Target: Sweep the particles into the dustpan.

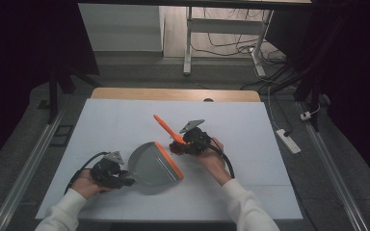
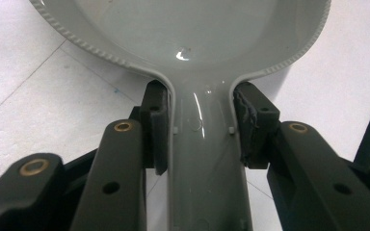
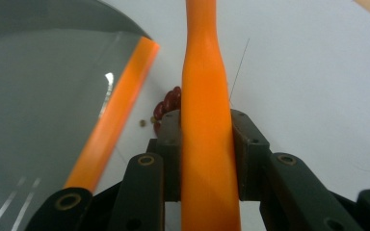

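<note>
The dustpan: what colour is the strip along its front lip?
Orange, on the grey dustpan; the strip shows best in the right gripper view.

I note white long sleeves on both of my forearms. The left gripper (image 1: 110,172) and right gripper (image 1: 195,139) are black-bodied, and each carries a grey three-cornered plate on top. A black cable loops from each body toward the near edge of the white table (image 1: 125,120). The jaw links show brass-coloured pivot bushings, small bolt holes and dark rubbery pads (image 2: 155,126).
</note>
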`<state>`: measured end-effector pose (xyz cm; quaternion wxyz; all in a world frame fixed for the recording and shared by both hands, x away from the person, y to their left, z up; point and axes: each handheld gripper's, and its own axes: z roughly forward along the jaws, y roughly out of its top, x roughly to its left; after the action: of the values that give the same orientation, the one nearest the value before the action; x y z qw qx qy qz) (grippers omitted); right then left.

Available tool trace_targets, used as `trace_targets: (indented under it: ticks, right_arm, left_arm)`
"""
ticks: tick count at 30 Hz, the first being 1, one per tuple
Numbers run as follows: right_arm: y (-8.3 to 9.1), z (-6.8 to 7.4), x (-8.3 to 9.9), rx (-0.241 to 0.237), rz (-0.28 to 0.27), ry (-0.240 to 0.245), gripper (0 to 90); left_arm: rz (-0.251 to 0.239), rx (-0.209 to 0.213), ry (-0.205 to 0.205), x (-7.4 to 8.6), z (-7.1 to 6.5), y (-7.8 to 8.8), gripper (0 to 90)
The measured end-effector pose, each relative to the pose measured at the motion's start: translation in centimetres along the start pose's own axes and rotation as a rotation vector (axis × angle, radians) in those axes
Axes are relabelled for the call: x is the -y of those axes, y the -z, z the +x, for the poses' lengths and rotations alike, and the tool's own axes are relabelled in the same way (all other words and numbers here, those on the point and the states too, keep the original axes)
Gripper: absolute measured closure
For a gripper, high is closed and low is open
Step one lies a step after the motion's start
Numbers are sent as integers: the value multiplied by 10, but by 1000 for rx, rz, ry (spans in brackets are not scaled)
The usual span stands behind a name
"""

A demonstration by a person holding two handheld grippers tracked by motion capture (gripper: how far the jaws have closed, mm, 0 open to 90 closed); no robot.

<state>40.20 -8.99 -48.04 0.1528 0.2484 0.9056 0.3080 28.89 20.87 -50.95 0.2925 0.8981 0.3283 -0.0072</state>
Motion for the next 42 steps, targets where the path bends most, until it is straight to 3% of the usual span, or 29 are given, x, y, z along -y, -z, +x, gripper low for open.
trace_targets:
  ticks: [6, 10, 17, 20, 24, 28, 33, 36, 42]
  right_arm:
    - [0, 9, -2, -6, 4, 22, 700]
    - [0, 14, -4, -43, 2, 15, 700]
    - [-2, 27, -7, -48, 8, 57, 700]
    - [-2, 32, -8, -74, -2, 54, 700]
    - [-2, 41, -10, -63, -11, 65, 699]
    - [1, 48, -14, -94, -40, 71, 701]
    - [3, 61, -19, -173, -49, 92, 702]
    - [10, 59, -22, -150, -85, 93, 702]
    - [18, 34, -17, -86, -126, 15, 703]
  left_arm:
    - [-2, 3, 1, 0, 0, 0, 622]
    - [-4, 3, -2, 0, 0, 0, 622]
    - [-2, 7, 2, 1, 1, -1, 622]
    - [0, 5, 2, 1, 1, -1, 622]
    - [-1, 5, 3, 1, 1, -1, 622]
    - [3, 5, 2, 1, 1, -1, 622]
    - [5, 6, 1, 1, 1, -1, 622]
    - [8, 5, -3, 1, 1, -1, 622]
    - [6, 5, -2, 1, 1, -1, 622]
